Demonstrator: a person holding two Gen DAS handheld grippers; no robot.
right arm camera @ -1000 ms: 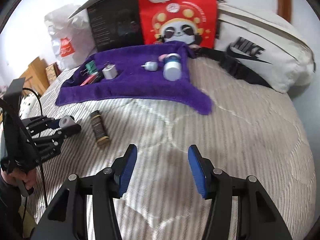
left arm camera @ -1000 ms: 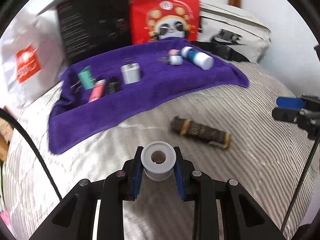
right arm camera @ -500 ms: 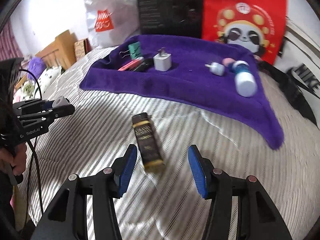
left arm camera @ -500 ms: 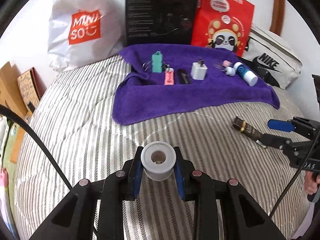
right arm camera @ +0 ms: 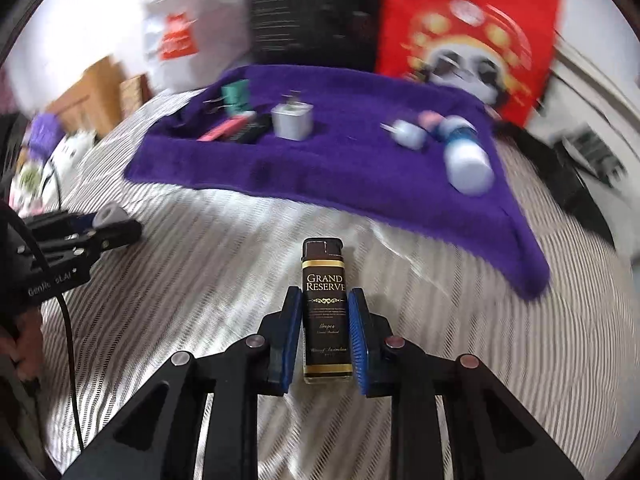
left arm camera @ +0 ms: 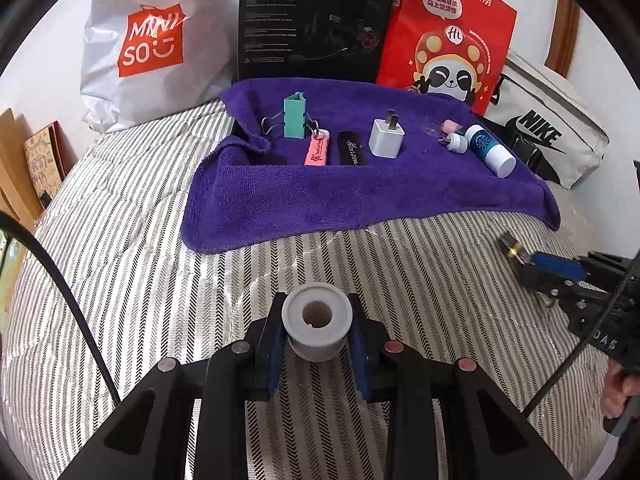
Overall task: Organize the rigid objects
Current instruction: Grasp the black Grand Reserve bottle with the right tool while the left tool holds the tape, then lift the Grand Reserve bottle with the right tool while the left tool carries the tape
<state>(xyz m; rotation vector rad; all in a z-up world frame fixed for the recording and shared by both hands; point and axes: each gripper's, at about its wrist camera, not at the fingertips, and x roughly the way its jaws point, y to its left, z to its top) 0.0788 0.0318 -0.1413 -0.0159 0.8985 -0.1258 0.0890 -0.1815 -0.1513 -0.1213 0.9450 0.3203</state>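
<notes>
My left gripper [left arm camera: 318,330] is shut on a white tape roll [left arm camera: 317,326], held above the striped bedspread short of the purple towel [left arm camera: 360,200]. On the towel lie a green binder clip [left arm camera: 295,116], a pink lighter [left arm camera: 318,147], a black lighter [left arm camera: 350,149], a white charger [left arm camera: 386,138] and a blue-white tube [left arm camera: 490,152]. My right gripper [right arm camera: 325,320] is shut on a brown "Grand Reserve" lighter [right arm camera: 325,308] that lies on the bedspread in front of the towel [right arm camera: 340,168]. The right gripper also shows at the right edge of the left wrist view [left arm camera: 552,268].
Behind the towel stand a white Miniso bag [left arm camera: 148,48], a black box [left arm camera: 316,20] and a red panda bag [left arm camera: 448,40]. A white Nike bag [left arm camera: 548,132] lies at the right. Wooden furniture [right arm camera: 92,96] stands at the bed's left side.
My right gripper has moved up to the brown lighter and closed on it. My left gripper, still holding the tape roll, has drawn slightly closer to the towel.
</notes>
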